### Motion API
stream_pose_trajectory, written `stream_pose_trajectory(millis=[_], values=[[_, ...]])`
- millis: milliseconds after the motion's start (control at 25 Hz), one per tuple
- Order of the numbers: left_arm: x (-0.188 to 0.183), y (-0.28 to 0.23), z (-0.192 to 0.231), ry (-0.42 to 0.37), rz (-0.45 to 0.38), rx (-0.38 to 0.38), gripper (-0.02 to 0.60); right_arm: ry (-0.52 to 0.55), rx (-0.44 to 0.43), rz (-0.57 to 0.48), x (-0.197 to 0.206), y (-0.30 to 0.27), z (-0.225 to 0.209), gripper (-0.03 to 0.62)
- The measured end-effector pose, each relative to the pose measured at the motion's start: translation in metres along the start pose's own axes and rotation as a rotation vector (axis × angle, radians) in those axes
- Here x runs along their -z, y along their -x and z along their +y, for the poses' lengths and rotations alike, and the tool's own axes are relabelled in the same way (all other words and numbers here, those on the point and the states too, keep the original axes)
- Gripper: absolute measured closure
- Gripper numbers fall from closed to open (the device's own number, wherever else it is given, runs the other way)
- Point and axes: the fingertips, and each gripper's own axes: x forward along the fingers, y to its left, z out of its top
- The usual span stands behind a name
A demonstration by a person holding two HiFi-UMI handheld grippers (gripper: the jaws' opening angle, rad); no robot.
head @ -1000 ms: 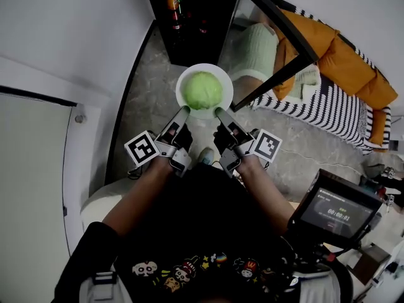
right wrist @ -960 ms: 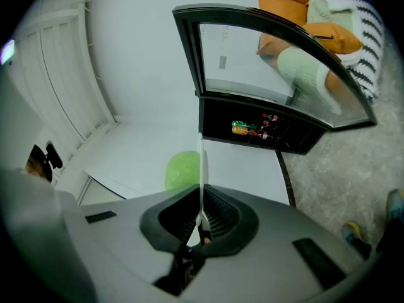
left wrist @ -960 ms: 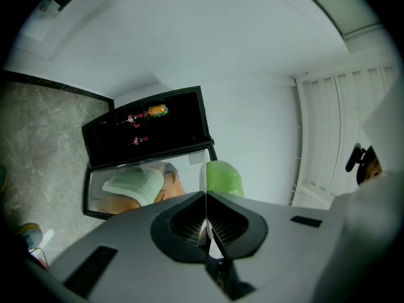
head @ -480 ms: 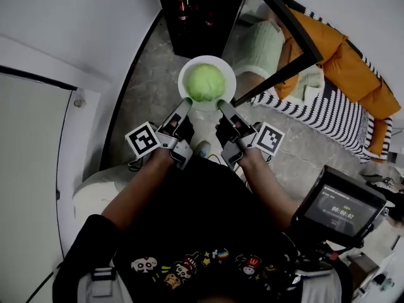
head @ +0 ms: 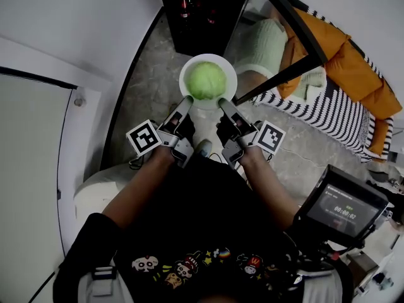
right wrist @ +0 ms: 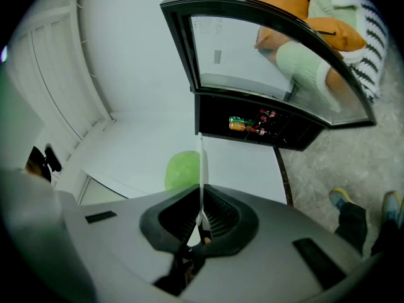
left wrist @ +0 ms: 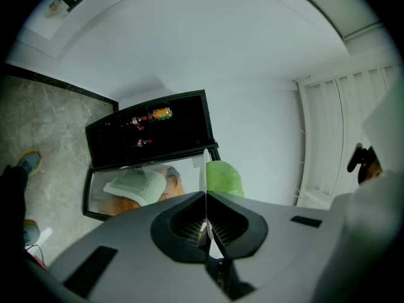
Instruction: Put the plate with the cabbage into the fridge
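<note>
Home: cushioned sofa [head: 346,60], drinks fridge [head: 207,25]

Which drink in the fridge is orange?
The can, rightmost of them in the left gripper view; the other drinks are small and red.

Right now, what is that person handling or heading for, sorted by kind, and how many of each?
Plate: 1
Cabbage: 1
Grippers: 2, the left gripper and the right gripper, both shut on the plate
Fridge: 1
Total: 5
</note>
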Motion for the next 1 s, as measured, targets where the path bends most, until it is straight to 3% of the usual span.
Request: stream_pose_trajectory(millis=[1000], values=[[0.0005, -0.0044, -0.0006, -0.003, 0.021, -0.019, 0.574, -0.008, -0.011, -0.015, -0.0026, 0.0006, -0.0022, 0.574]])
